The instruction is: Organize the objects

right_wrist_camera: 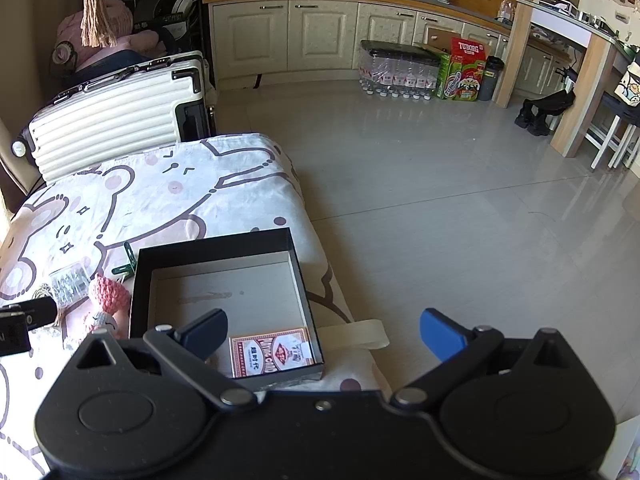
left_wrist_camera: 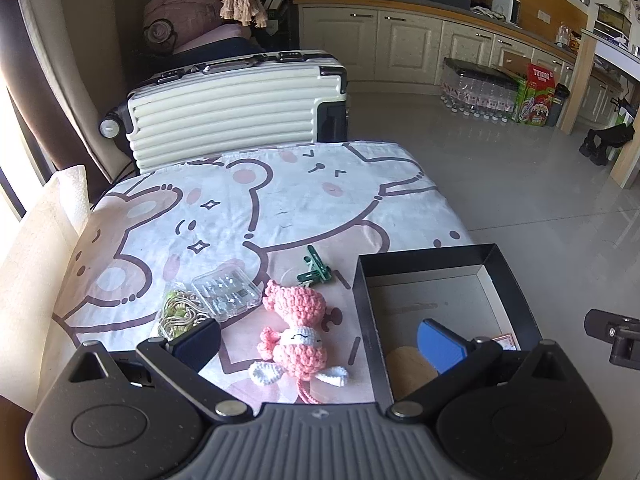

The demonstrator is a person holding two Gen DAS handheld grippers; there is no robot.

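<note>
A pink crocheted doll lies on the cartoon-print cloth, between the fingers of my open left gripper, which hovers just above it. Left of the doll sit a clear plastic case and a bag of green-and-cream cord; a green clip lies behind it. The black open box stands at the cloth's right side. It holds a red pack of playing cards and a tan round piece. My right gripper is open above the box's near right corner, holding nothing.
A cream ribbed suitcase stands behind the table. A grey tiled floor spreads to the right, with cabinets, packs of water bottles and a red-green carton at the back. A pale cushion lies at the left.
</note>
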